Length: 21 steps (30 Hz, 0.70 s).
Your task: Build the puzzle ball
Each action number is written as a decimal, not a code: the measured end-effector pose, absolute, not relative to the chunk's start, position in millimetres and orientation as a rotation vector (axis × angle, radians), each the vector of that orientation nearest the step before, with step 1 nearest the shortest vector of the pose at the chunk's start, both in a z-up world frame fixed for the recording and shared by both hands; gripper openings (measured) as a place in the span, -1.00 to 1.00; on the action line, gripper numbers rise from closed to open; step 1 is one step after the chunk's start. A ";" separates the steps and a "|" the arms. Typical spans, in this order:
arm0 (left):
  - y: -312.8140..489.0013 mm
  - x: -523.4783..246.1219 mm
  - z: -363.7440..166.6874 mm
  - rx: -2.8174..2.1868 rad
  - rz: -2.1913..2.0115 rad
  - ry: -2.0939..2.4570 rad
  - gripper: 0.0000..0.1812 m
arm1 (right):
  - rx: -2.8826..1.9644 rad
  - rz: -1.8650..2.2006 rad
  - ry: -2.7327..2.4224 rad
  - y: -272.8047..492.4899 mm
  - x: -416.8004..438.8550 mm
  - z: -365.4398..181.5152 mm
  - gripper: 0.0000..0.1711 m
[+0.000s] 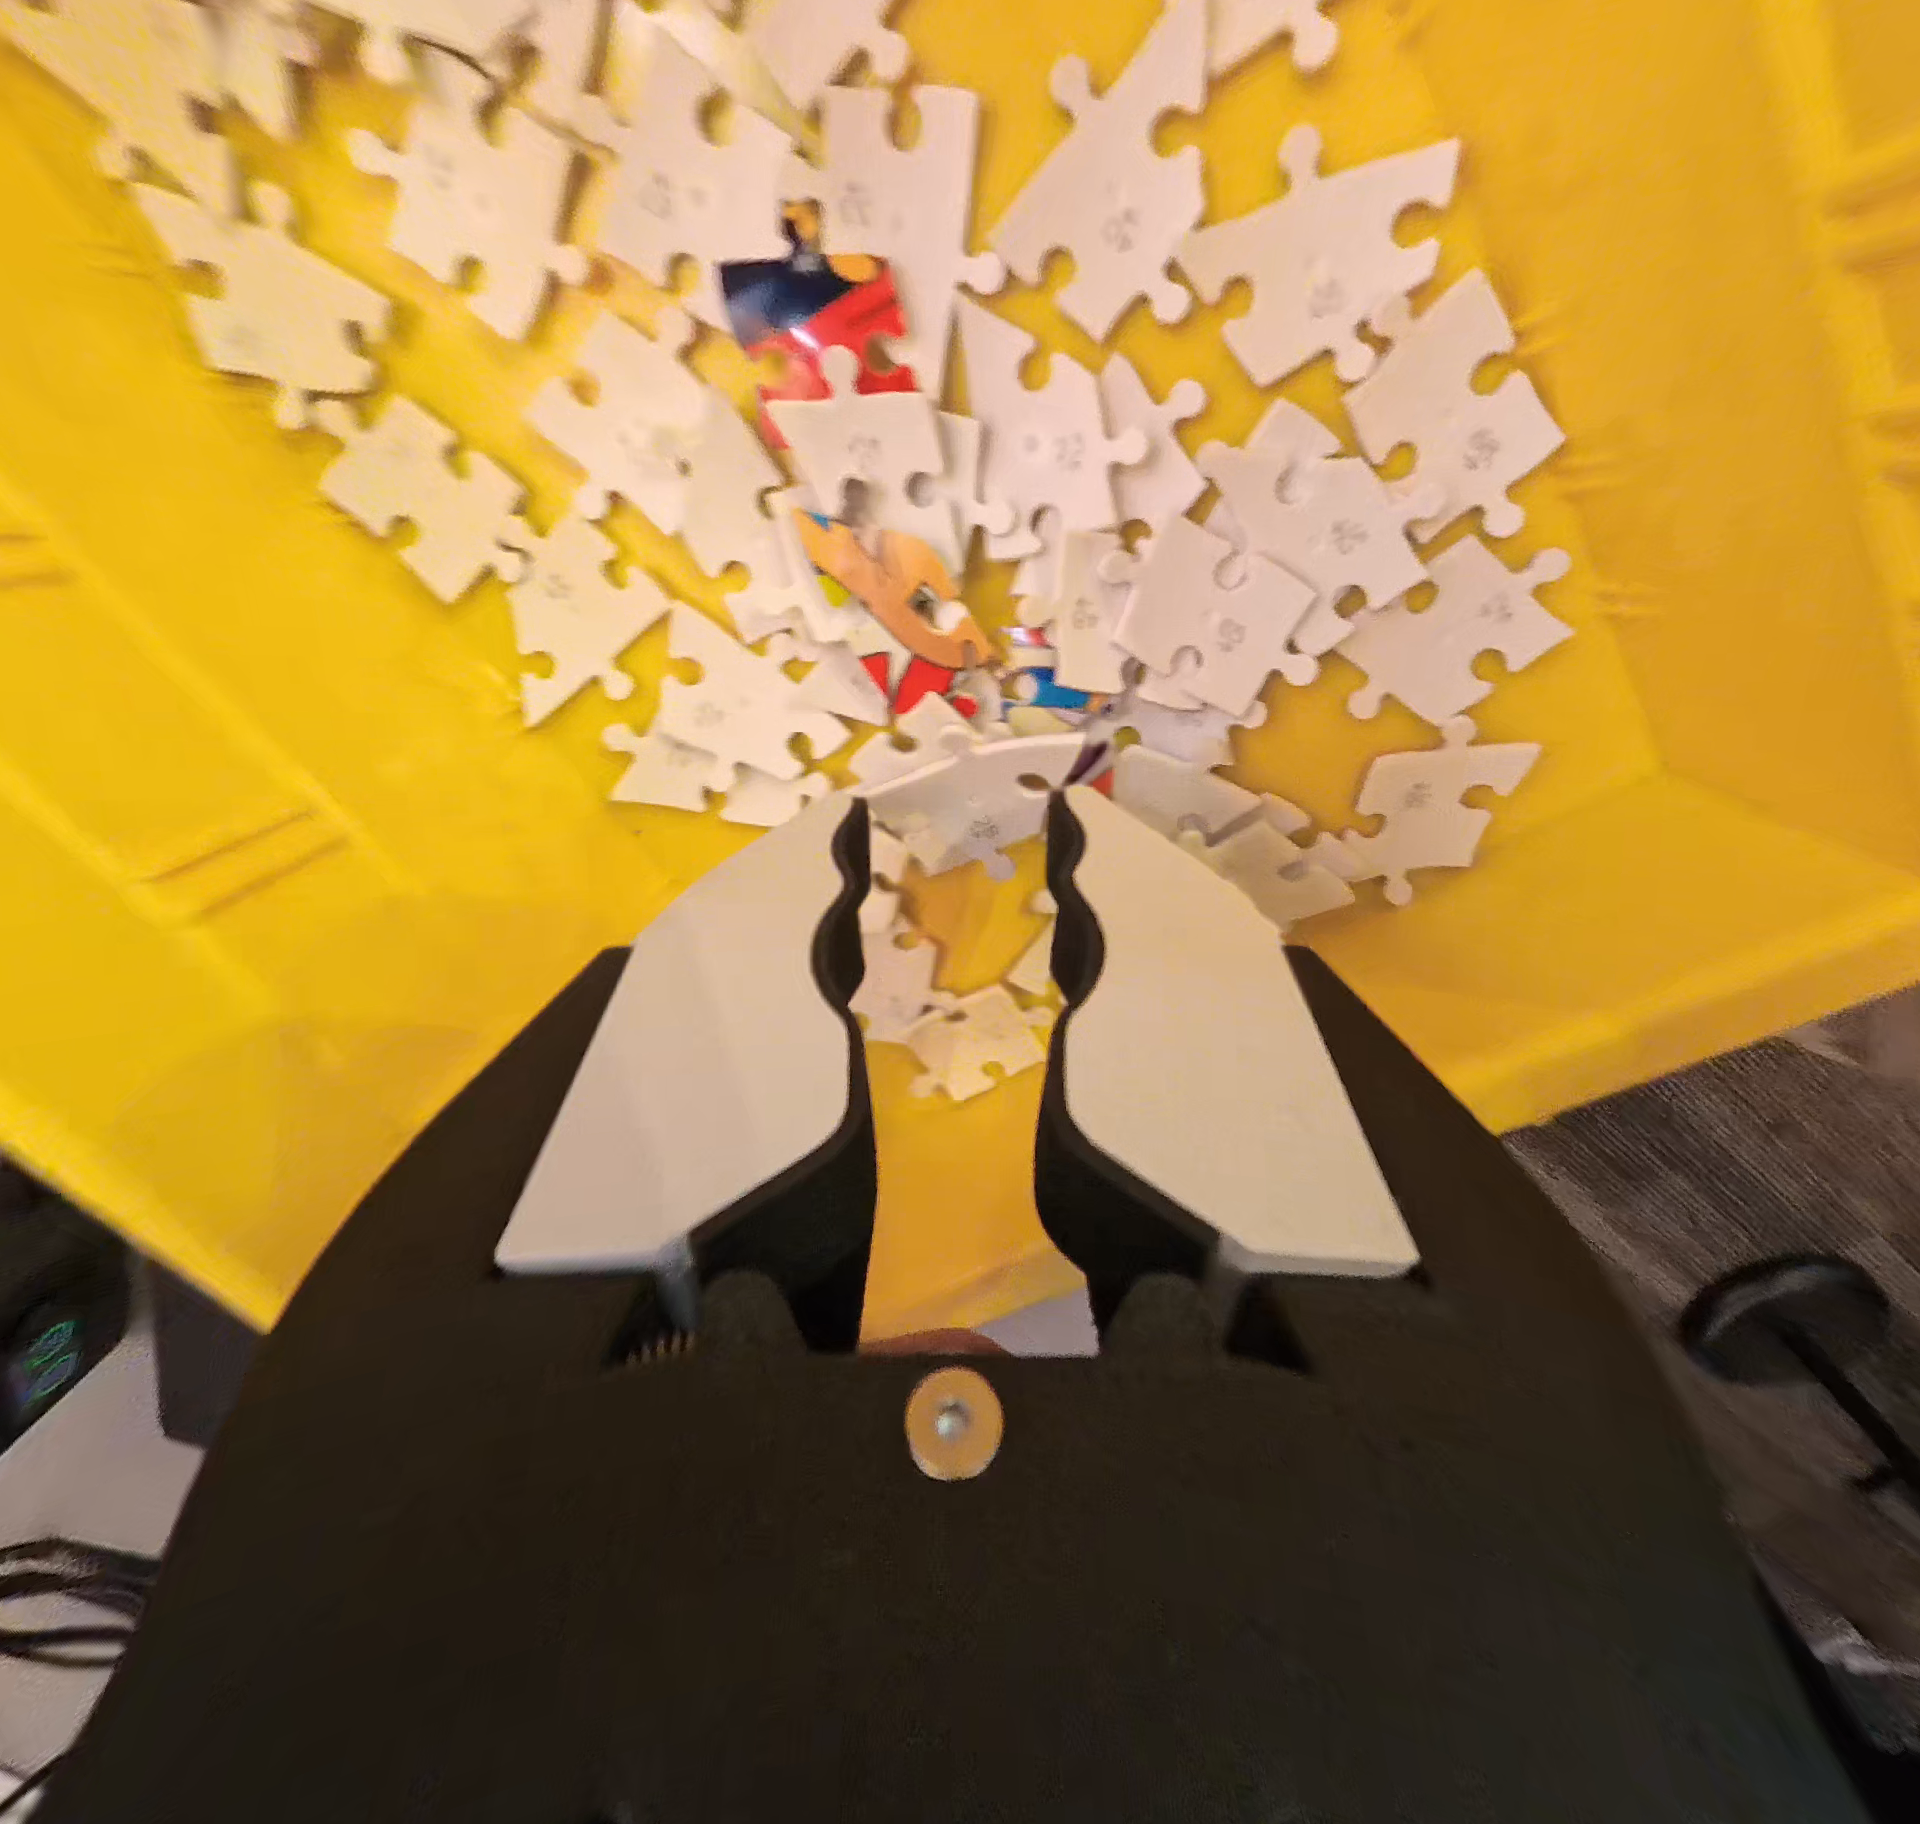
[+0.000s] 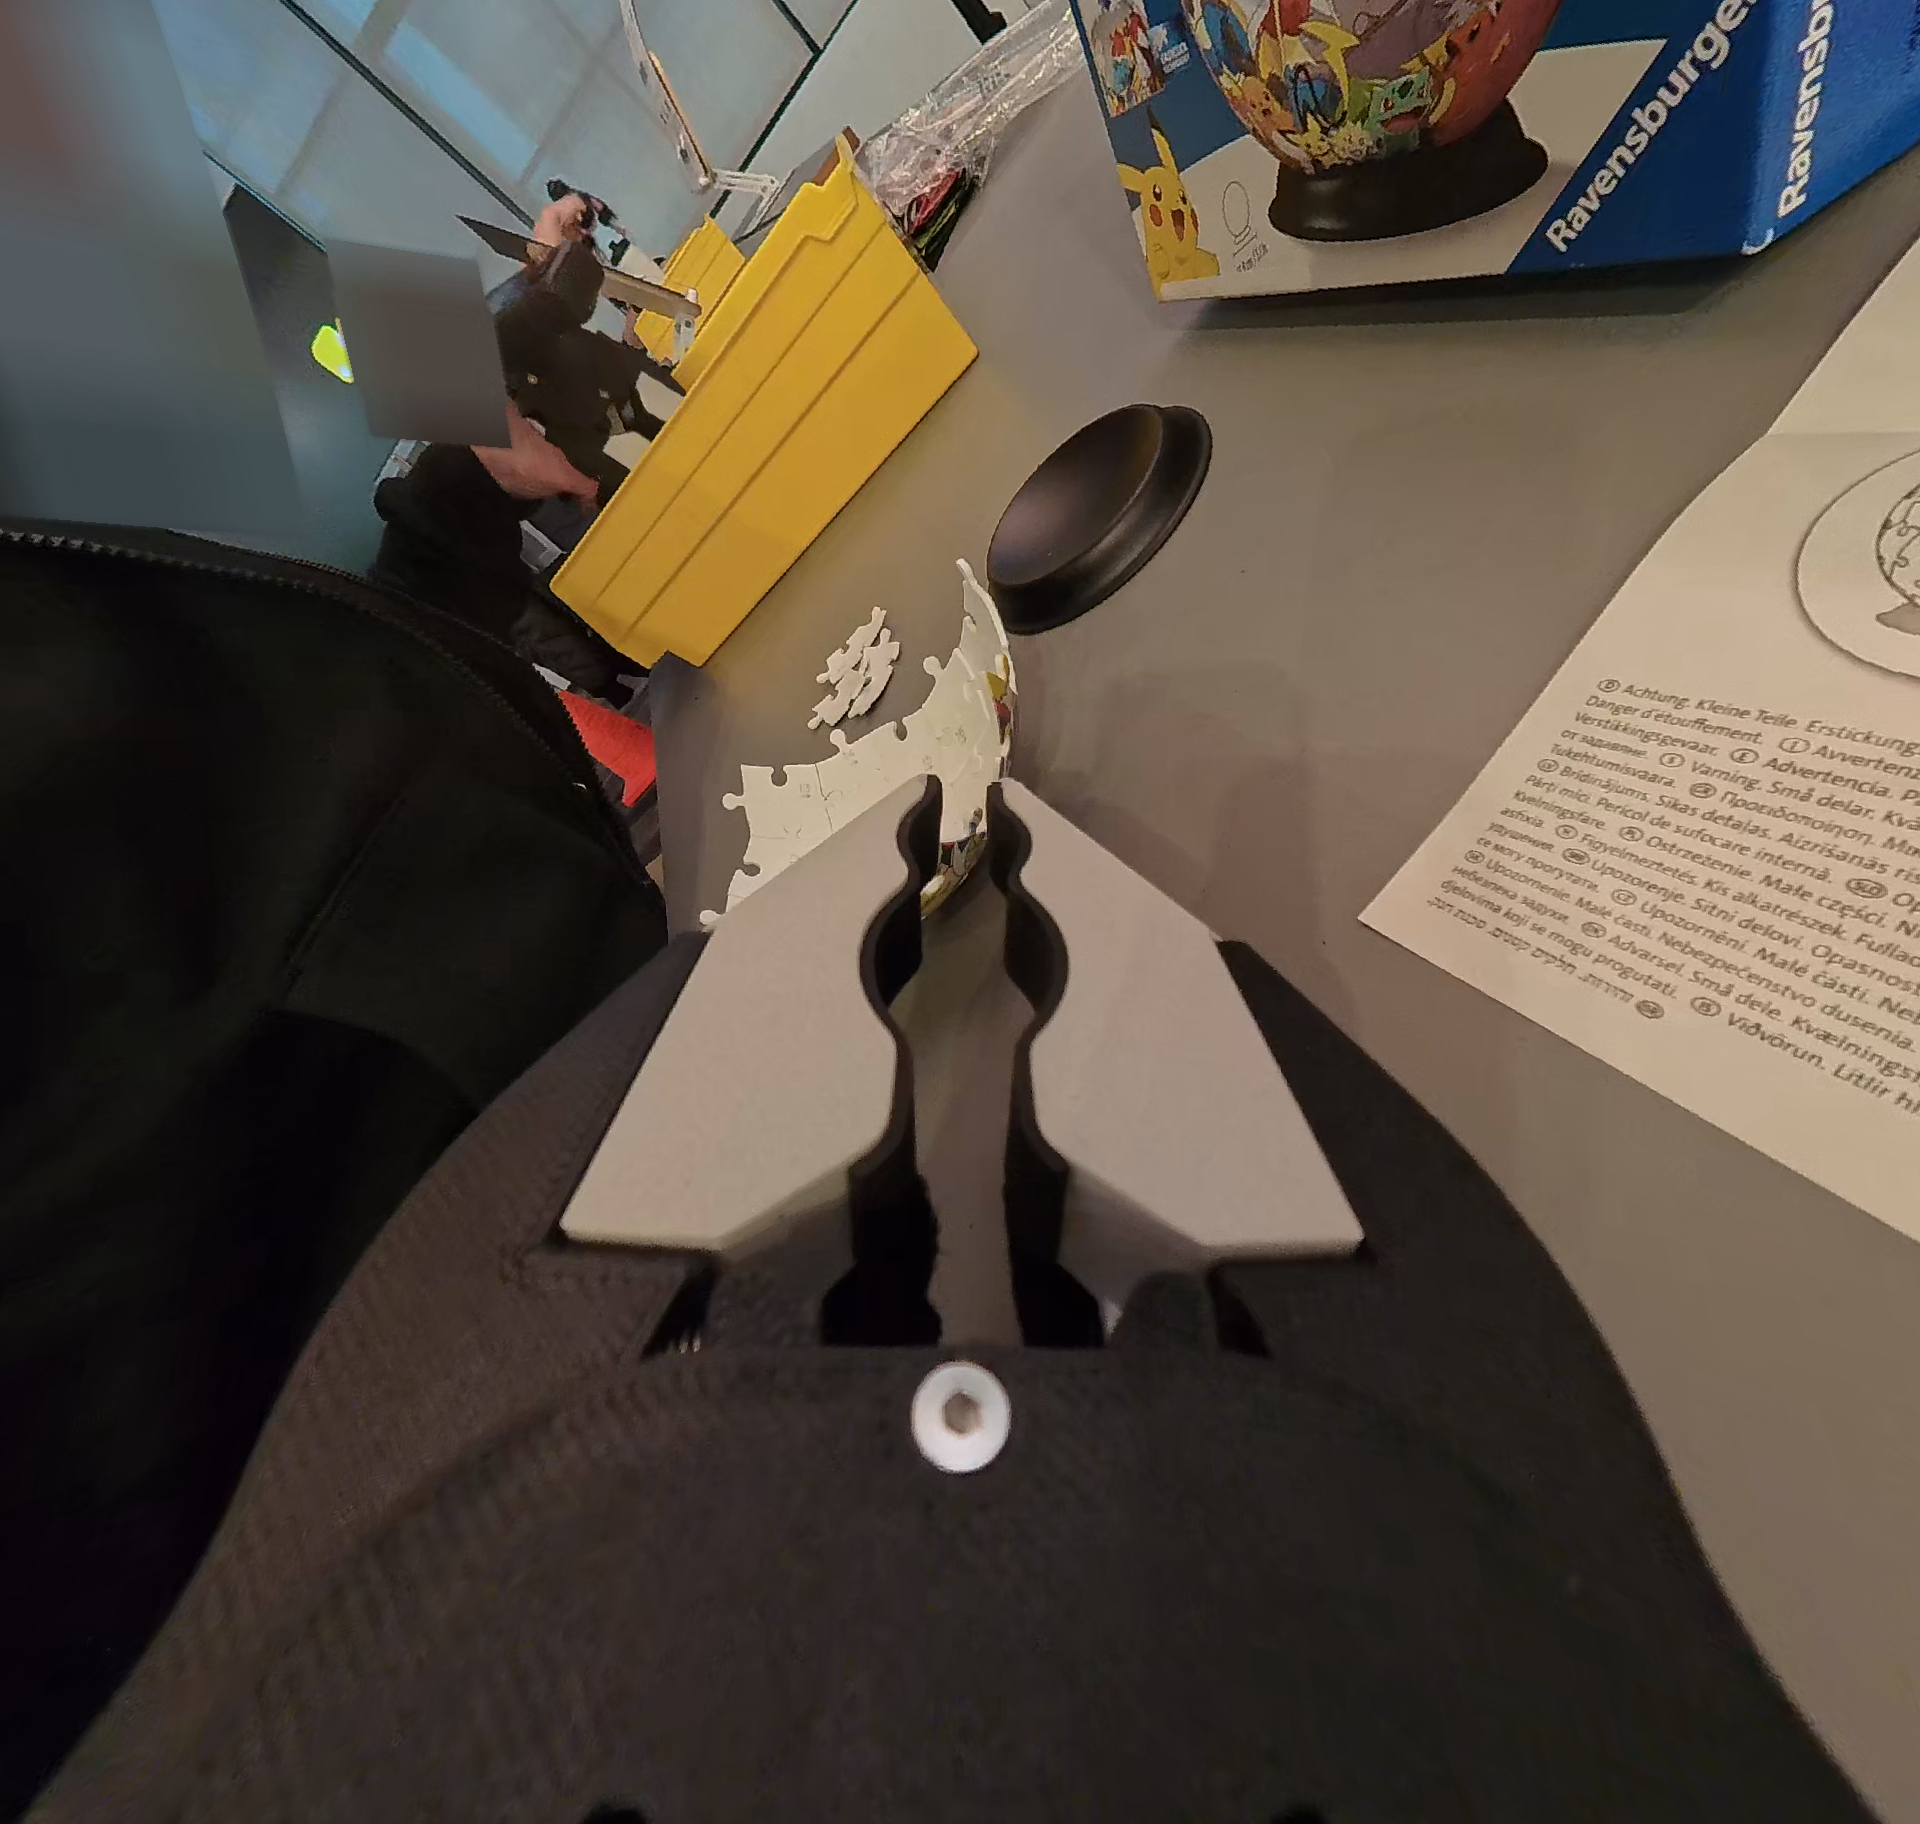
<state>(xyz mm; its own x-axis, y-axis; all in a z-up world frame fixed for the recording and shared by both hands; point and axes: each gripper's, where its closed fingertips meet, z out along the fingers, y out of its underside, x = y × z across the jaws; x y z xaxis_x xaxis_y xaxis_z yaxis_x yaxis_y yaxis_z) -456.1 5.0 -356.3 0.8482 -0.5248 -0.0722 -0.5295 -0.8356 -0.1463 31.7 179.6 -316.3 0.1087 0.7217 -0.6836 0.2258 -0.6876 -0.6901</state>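
In the left wrist view my left gripper reaches into a yellow bin full of loose white puzzle pieces, mostly face down, with a few coloured ones face up. Its fingertips are closed on the edges of one curved white piece. In the right wrist view my right gripper is closed on the rim of the partly built puzzle ball, a curved white shell with a coloured outside, resting on the grey table.
A black round stand sits just beyond the ball. A small cluster of joined white pieces lies beside it. The yellow bin is at the back left, the puzzle box at the back right, an instruction sheet on the right. A dark jacket fills the left.
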 end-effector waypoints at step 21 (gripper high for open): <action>36.2 -444.1 -370.6 -2.843 0.094 0.723 -0.74 | -1.966 1.607 -0.925 179.1 32.0 -315.1 -0.92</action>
<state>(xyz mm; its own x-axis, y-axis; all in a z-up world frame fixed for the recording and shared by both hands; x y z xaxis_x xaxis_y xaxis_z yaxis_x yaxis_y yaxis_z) -444.1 36.2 -370.6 0.8778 -0.4658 -0.1118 -0.4789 -0.8586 -0.1828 32.0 179.1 -315.1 0.1030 0.7271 -0.6788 0.2213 -0.6821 -0.6970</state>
